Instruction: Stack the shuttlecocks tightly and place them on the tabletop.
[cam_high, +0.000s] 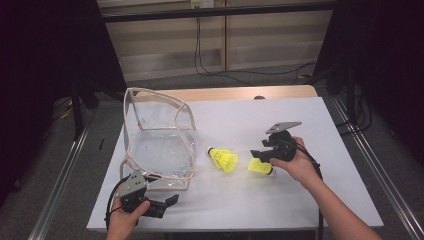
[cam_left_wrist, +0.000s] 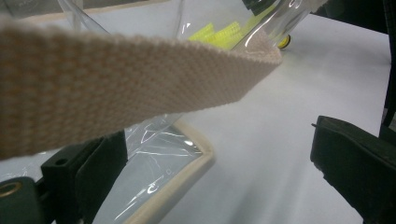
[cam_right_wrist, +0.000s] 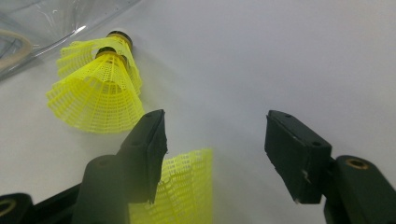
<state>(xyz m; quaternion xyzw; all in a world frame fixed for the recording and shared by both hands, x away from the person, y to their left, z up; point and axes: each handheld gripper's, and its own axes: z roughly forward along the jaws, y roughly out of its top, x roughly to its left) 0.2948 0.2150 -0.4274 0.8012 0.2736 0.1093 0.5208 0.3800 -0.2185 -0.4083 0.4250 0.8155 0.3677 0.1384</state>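
The right gripper (cam_high: 261, 156) stands partly open, gripping nothing, just above a yellow shuttlecock (cam_high: 260, 167) on the desk (cam_high: 310, 200). Two more shuttlecocks (cam_high: 223, 158) lie just beyond. The left gripper (cam_high: 170, 202) stands open beside a clear bag (cam_high: 159, 142), its strap (cam_left_wrist: 116, 84) passing over the jaws unclamped.

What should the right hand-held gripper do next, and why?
Probably shift the right hand-held gripper sideways over the near shuttlecock, then close. Its jaws stand open, and the shuttlecock lies on the table mostly under one jaw, not squarely between them.
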